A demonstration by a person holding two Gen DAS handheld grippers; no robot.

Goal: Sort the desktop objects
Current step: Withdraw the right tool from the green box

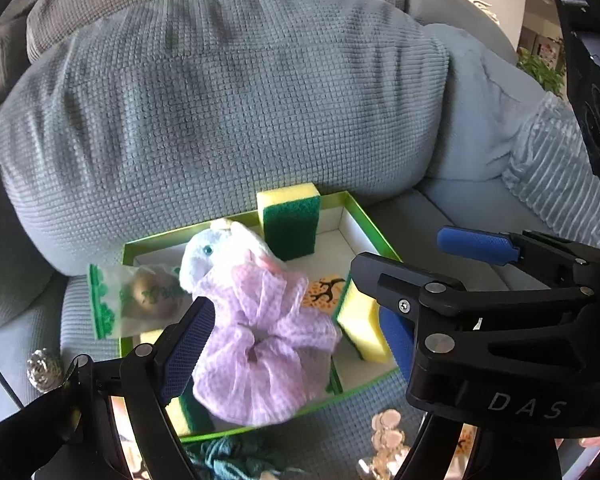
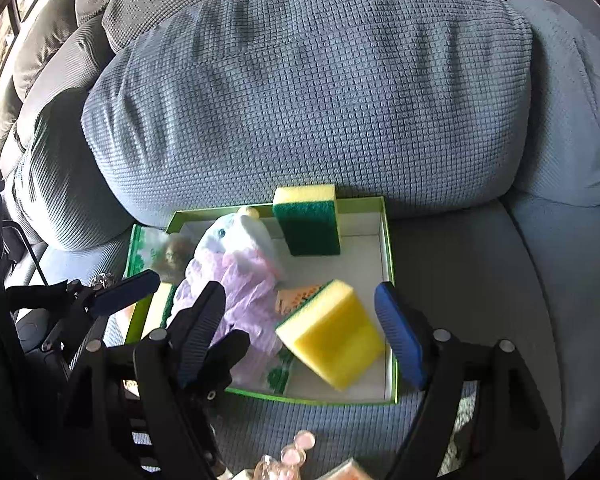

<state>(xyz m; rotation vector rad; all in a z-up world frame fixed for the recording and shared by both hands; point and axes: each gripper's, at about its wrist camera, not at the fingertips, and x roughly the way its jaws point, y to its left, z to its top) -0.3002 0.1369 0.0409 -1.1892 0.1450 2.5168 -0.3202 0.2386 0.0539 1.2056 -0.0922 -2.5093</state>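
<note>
Hand-held gripper (image 2: 300, 332) astride tilted yellow-green sponge (image 2: 332, 332)

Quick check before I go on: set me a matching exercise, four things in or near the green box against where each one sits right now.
Things:
1. lilac scrunchie
2. upright sponge
3. tilted sponge
4. clear zip bag

Places:
A. leaning at the green box's far wall
B. between the open right gripper's fingers, yellow side up
C. draped over the box's left edge
D. in front of the white plush toy, between the open left gripper's fingers

Pairs: 1-D, 2-A, 3-B, 4-C
</note>
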